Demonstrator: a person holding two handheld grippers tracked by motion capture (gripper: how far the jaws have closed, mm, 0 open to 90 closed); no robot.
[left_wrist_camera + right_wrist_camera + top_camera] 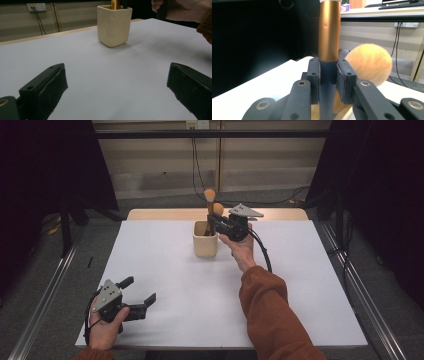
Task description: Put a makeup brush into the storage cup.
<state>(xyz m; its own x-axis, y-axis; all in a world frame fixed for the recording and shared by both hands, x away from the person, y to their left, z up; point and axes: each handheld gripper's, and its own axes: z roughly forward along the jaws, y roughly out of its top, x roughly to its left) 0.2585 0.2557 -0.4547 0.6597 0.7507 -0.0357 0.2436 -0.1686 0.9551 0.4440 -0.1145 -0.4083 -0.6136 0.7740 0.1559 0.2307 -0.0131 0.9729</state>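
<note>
A cream square cup (205, 241) stands on the white table (165, 265), slightly behind its middle. Two makeup brushes stand in it, heads up. My right gripper (213, 223) reaches in from the right above the cup's rim, shut on the taller brush (210, 195). Its pads clamp the copper handle (329, 32), with the gripper (328, 77) just below. The shorter brush's fluffy tan head (369, 63) sits right behind the jaws. My left gripper (141, 289) rests near the front left, open and holding nothing. Its jaws stand wide apart (116, 85) and face the cup (114, 25).
A hand in a rust sleeve (265, 300) crosses the table's right half to the cup. A black cable (262, 251) trails from the right gripper. The table's wooden back edge (165, 214) lies behind the cup; dark floor and metal rails (45, 295) flank the table.
</note>
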